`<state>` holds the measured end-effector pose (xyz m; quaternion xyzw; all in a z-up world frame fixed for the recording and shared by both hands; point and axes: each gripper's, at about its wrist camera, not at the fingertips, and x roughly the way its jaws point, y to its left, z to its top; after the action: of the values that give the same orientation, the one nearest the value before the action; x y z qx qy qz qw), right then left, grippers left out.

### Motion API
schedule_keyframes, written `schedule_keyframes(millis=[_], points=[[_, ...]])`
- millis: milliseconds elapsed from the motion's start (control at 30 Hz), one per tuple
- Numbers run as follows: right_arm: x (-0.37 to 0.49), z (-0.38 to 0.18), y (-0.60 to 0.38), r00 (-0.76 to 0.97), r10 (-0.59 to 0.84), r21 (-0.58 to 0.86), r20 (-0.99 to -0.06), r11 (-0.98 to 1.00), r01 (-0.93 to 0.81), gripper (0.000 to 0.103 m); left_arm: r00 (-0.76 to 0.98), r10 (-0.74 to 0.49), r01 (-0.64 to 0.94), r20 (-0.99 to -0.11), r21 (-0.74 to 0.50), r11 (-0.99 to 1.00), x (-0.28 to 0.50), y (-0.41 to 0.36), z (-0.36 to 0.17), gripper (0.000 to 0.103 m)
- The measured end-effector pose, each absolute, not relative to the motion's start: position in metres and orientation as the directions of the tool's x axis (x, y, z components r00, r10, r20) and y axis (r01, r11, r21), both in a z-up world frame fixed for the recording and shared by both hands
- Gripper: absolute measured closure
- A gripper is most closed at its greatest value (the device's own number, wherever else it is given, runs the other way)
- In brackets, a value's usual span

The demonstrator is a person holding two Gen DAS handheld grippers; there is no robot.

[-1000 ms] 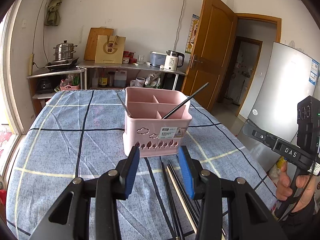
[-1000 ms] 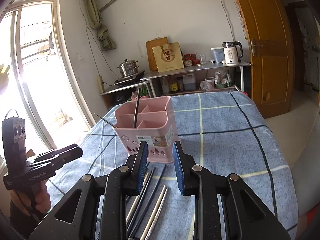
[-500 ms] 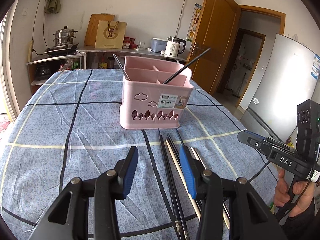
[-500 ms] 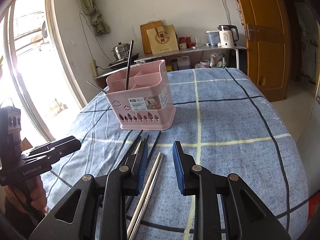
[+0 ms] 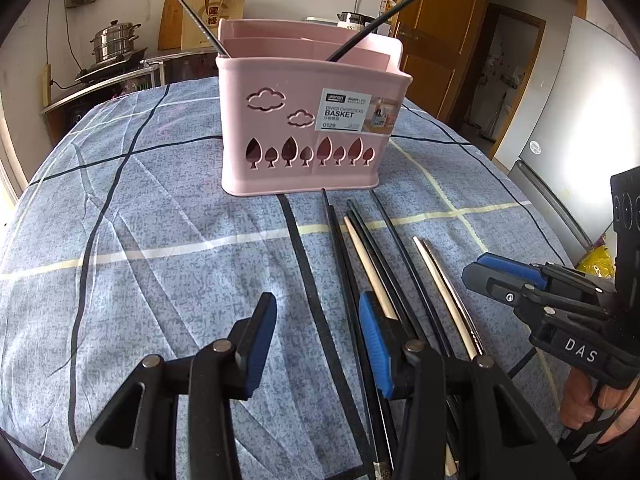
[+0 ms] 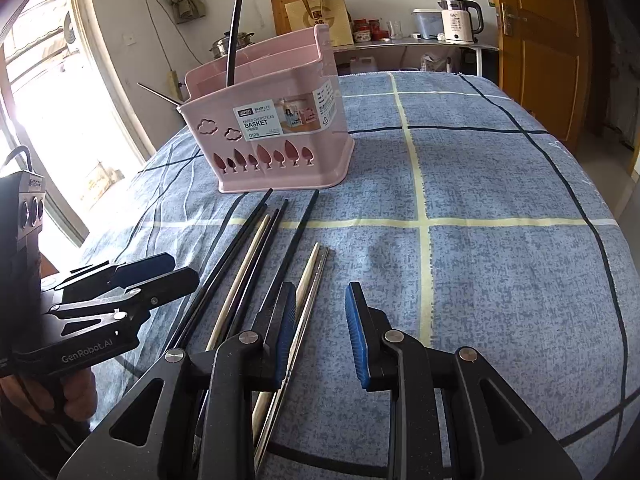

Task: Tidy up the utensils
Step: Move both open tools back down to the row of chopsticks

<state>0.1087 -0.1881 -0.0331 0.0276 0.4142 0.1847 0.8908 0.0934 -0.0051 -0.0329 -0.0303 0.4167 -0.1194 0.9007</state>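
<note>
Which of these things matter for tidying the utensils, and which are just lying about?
Part of the job:
pink basket
loose chopsticks
left gripper
right gripper

Just lying about:
kettle
steamer pot
paper bag

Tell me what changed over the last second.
Both grippers, left and right, came down toward the chopsticks lying on the cloth, jaws open and empty. Nothing was gripped or released. The pink basket and its two upright sticks stayed put.
</note>
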Motion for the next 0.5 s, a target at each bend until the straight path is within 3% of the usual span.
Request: schedule_keyframes(millis=[500], points=[[0.1124, -0.0409, -0.1825, 0.566, 0.295, 0.143, -0.77, 0.944, -0.298, 0.077, 0.615, -0.191, 0.162, -0.765, -0.114, 0.98, 0.096, -0.0063, -0.0391, 0.055]])
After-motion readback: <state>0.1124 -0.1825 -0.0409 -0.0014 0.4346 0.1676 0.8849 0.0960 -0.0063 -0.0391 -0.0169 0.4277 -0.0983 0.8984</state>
